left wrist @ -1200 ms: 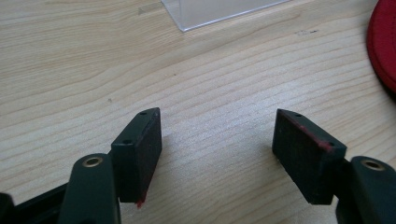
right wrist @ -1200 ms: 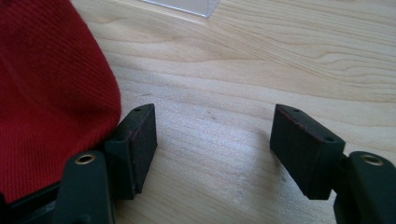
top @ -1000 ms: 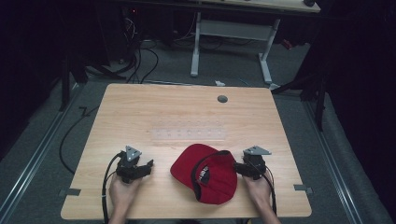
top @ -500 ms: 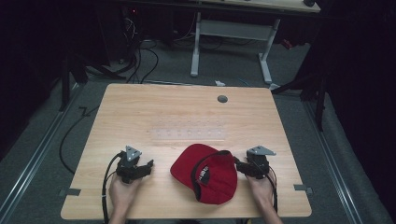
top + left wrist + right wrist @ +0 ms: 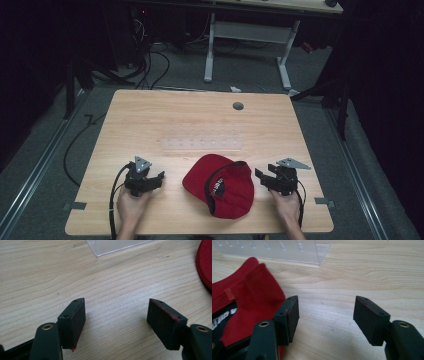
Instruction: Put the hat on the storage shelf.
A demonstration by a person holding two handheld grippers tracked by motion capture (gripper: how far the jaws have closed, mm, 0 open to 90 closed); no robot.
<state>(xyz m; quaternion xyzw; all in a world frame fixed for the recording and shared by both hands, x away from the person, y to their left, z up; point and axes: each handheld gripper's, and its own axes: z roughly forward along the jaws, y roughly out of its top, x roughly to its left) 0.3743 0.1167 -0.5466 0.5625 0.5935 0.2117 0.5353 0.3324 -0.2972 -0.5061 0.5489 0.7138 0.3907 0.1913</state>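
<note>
far tabletop (image 5: 200,117): open | near centre: red cap (image 5: 220,185), clear strip (image 5: 202,143)

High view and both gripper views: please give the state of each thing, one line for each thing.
red cap: lying upside down on the table, held by no gripper.
left gripper: open, empty, over bare wood.
right gripper: open, empty, beside the cap.
clear plastic strip: lying flat beyond the cap.
table: level.

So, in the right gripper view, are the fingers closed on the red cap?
No: the right gripper has its fingers wide apart over bare table, with the red cap beside one finger.
</note>
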